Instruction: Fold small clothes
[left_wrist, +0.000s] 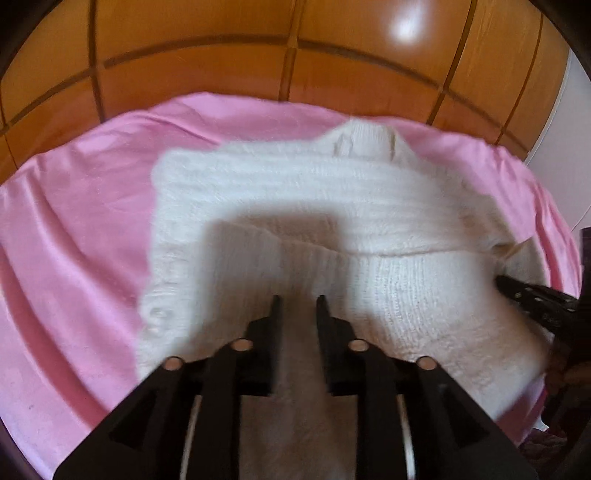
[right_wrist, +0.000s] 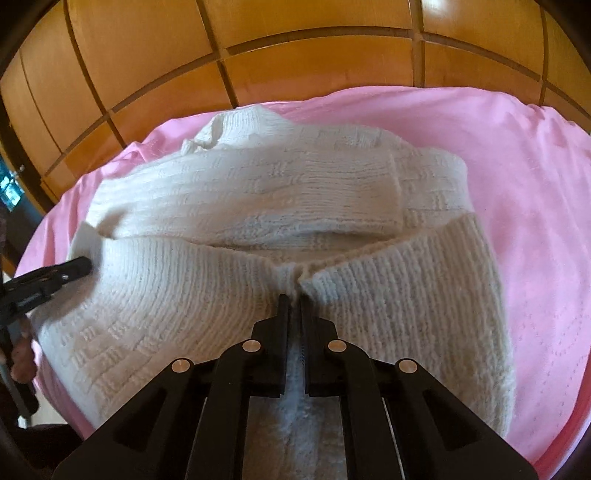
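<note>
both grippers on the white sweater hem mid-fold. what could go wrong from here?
1. The right gripper is shut on a thin pinch of the white knit sweater; loose knit may slip out when lifted.
2. The left gripper has its jaws apart over the hem, with no clear grip. A one-sided lift would skew the fold.
3. The folded-in sleeve lies loose on top and could slide off, and the pink sheet underneath may drag along.

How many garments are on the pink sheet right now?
1: a white knit sweater in the middle of the pink sheet. Something smaller could be hidden beneath it.
</note>
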